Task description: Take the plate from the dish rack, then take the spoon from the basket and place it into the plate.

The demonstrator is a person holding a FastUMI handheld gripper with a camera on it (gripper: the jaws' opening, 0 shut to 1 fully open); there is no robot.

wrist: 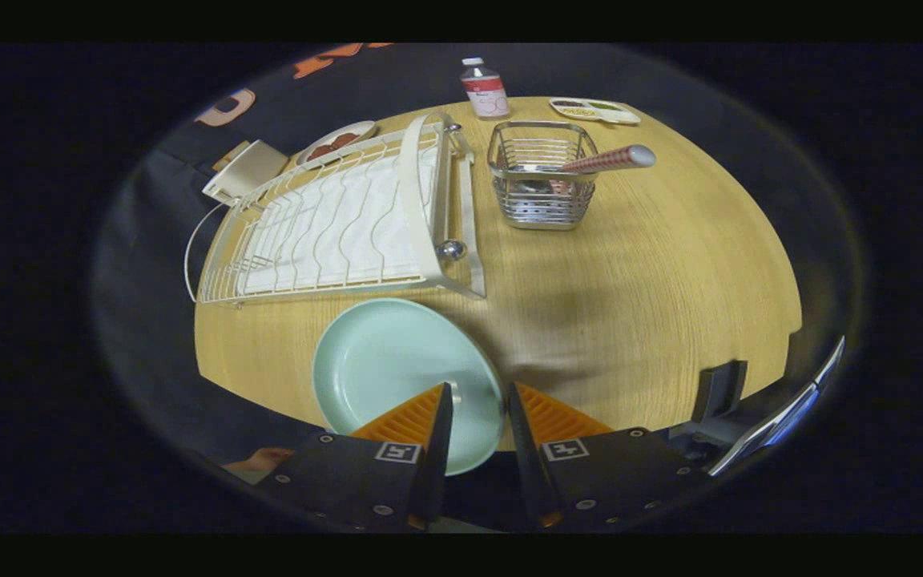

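The wooden table (670,264) carried the white dish rack (349,216), with the pale green plate (397,377) lying flat before it. The spoon (610,159) leaned in the wire basket (542,180), its bowl hidden inside. The gripper (477,401) straddled the plate's rim, fingers slightly parted; contact was unclear.

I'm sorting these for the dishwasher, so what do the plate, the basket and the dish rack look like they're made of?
Plate: pale green, matte, evenly coloured, likely plastic or melamine, possibly glazed ceramic. Basket: shiny silver wire, so probably steel. Dish rack: cream-coated wire with a cream frame, probably painted metal. The hand-held gripper is open over the plate's rim.
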